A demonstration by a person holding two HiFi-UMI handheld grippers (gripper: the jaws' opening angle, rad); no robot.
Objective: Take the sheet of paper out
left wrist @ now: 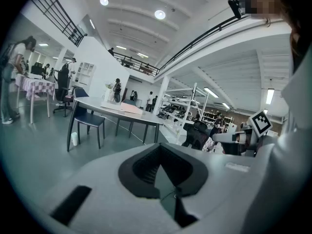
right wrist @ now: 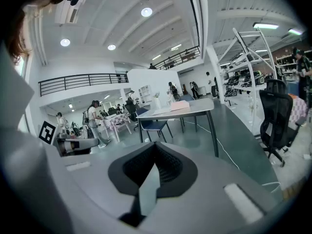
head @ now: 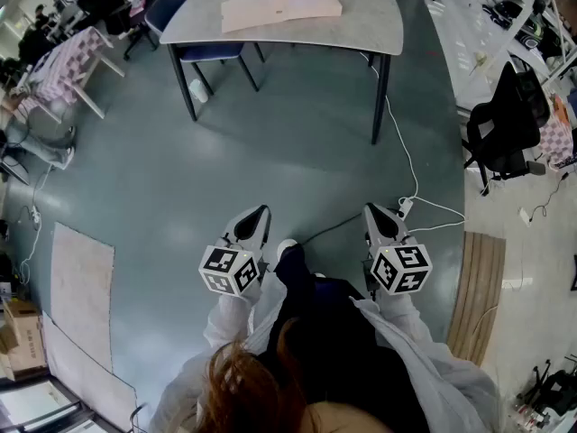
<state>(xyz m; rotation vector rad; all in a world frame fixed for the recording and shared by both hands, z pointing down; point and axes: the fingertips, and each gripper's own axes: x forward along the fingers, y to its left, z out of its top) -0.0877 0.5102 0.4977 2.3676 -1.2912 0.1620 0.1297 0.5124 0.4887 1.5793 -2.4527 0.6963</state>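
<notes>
Left gripper (head: pixel 255 216) clenched, empty; right gripper (head: pixel 379 213) likewise closed on nothing; paper (head: pixel 279 5) lies on table (head: pixel 361 36) well ahead of both.

Head view steeply down from above, both gripper views low, facing the far table (head: pixel 361 23) all three share

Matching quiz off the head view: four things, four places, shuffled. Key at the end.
1 pink sheets
2 white cup
3 black office chair
4 wooden panel

a lying flat on the floor, right of the person
b on the floor by a table leg
c on the tabletop
d standing right of the table

Pairs: 1-c, 2-b, 3-d, 4-a
</notes>
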